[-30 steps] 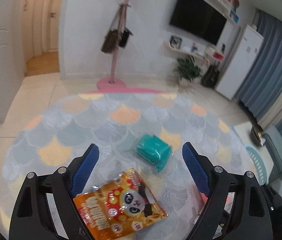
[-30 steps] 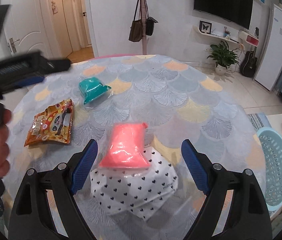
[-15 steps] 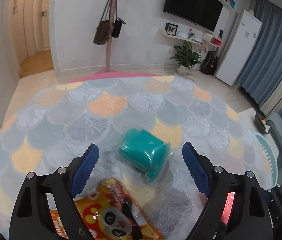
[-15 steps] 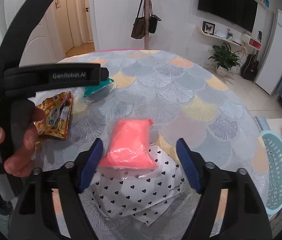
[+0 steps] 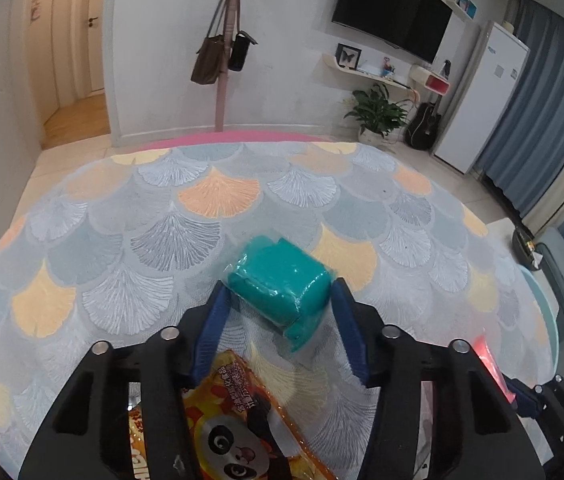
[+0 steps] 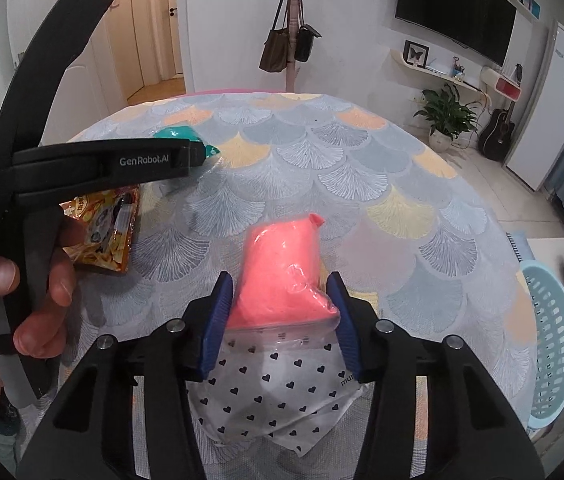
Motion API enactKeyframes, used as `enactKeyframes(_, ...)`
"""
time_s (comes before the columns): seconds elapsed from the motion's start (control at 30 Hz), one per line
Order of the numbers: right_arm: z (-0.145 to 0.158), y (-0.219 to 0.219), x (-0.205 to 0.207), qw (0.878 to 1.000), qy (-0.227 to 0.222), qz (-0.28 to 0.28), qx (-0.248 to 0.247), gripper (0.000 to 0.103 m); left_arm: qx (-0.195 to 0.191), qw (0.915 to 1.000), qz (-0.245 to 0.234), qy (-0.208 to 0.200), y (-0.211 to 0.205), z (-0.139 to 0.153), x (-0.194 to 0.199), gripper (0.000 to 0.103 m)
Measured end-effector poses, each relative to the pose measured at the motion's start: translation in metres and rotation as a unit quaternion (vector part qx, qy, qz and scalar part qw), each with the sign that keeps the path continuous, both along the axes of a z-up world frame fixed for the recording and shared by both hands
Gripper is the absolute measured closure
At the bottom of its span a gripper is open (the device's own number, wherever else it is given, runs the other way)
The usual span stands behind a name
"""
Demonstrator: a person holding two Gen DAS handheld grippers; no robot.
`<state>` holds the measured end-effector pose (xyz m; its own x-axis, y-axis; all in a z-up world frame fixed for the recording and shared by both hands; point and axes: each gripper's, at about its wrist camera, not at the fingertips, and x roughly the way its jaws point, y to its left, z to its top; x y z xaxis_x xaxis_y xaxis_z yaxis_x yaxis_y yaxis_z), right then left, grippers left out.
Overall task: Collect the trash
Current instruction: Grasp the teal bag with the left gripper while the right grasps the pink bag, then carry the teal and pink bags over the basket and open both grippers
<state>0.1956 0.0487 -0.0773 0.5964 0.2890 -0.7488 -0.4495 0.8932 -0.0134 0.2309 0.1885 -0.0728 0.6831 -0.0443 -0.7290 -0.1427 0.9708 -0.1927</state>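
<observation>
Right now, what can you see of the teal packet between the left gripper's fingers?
The teal packet is a blocky, soft-looking bundle wrapped in clear, shiny plastic film. It lies tilted on the patterned tablecloth, and one narrower end points toward the camera. The left gripper brackets it with a blue pad at each side, seemingly touching it. In the right wrist view, the gripper body hides most of it.

White walls, wall-mounted TV (image 5: 392, 10), blue curtains (image 5: 538, 108), tiled floor (image 5: 70, 152)
</observation>
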Motion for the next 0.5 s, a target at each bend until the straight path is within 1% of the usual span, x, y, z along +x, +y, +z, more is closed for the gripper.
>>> enactKeyframes(0.1,0.004,-0.001,-0.006,1.000,-0.008,0.016,0.013,0.060,-0.007,0.9999,0.001,-0.007,0.002,0.001,-0.002,0.056)
enactKeyframes(0.2,0.012,-0.006,-0.014,0.999,-0.028,0.028,0.035,0.064,0.006,0.9998,0.001,-0.021,-0.002,0.008,-0.006,0.057)
enactKeyframes(0.27,0.018,-0.015,-0.019,0.997,-0.043,0.031,0.063,0.064,0.006,0.9993,-0.007,-0.035,-0.007,0.018,-0.011,0.057)
enactKeyframes(0.4,0.026,-0.036,-0.020,0.993,-0.055,0.013,0.103,0.064,0.005,0.9982,-0.018,-0.058,-0.018,0.037,-0.018,0.057)
enactKeyframes(0.5,0.032,-0.047,-0.020,0.991,-0.058,-0.008,0.121,0.064,0.005,0.9970,-0.032,-0.070,-0.028,0.048,-0.025,0.057)
